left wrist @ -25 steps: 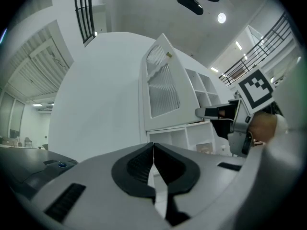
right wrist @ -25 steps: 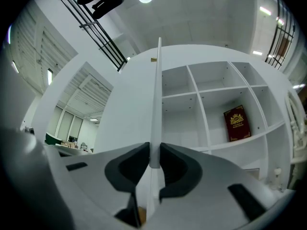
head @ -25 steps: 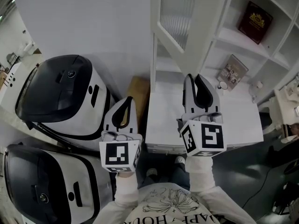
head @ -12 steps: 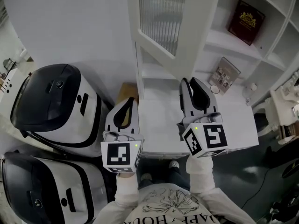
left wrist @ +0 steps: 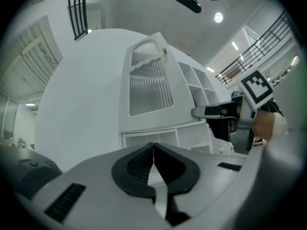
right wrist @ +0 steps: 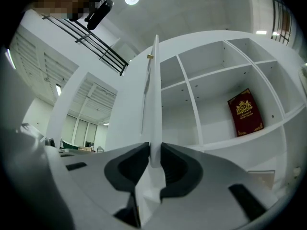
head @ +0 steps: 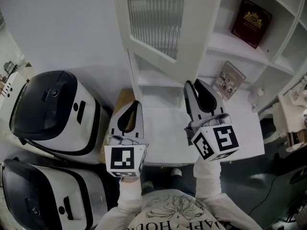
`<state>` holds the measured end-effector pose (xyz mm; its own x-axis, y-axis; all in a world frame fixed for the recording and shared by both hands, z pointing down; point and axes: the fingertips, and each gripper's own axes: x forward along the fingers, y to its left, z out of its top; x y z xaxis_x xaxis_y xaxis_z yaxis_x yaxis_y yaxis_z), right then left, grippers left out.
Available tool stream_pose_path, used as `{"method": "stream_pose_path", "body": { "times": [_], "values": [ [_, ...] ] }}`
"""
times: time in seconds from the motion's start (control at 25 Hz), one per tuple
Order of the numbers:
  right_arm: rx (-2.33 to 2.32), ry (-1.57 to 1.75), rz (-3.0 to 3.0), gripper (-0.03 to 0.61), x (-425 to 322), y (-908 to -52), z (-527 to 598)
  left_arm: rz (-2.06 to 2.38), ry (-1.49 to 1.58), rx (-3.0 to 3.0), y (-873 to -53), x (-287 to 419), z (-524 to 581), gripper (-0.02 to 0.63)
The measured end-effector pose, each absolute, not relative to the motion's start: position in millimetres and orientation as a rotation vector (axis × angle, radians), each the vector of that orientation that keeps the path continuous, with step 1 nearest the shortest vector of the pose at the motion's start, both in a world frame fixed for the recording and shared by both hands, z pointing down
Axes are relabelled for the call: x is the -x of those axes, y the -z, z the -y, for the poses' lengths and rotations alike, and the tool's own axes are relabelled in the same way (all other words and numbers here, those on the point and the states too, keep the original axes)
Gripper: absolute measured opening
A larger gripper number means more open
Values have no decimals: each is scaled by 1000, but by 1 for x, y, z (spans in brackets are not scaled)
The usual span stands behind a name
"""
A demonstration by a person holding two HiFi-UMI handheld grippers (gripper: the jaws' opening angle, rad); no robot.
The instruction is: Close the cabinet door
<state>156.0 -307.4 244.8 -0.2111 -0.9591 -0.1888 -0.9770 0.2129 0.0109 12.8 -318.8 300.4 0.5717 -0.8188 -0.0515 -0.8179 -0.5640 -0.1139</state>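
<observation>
Cabinet door (head: 194, 28): smooth white paint, matt, framing a pane (head: 154, 13) of ribbed translucent glass; small brass-coloured metal knob (right wrist: 150, 56). Shelves (head: 230, 44) in the same flat white. Book (head: 251, 17) in a dark red cover with shiny gold stamping. Machine (head: 53, 111) with glossy black lid over glossy white plastic shell. Left gripper (head: 135, 104) and right gripper (head: 196, 84): matt pale-grey plastic, black ribbed rubbery pads, the right's jaws opening with the painted door edge between them. Sleeves (head: 129, 195) of soft cream cloth.
</observation>
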Motion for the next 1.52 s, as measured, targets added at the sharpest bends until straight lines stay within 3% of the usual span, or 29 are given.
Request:
{"method": "stream_pose_path", "body": {
  "times": [0.6, 1.52],
  "values": [
    [1696, -159, -2469, 75, -198, -246, 338, -1404, 34, 2654, -299, -86, 345, 5],
    [1464, -140, -2592, 77, -236, -246, 376, -1557, 91, 2562, -305, -132, 369, 5]
  ]
}}
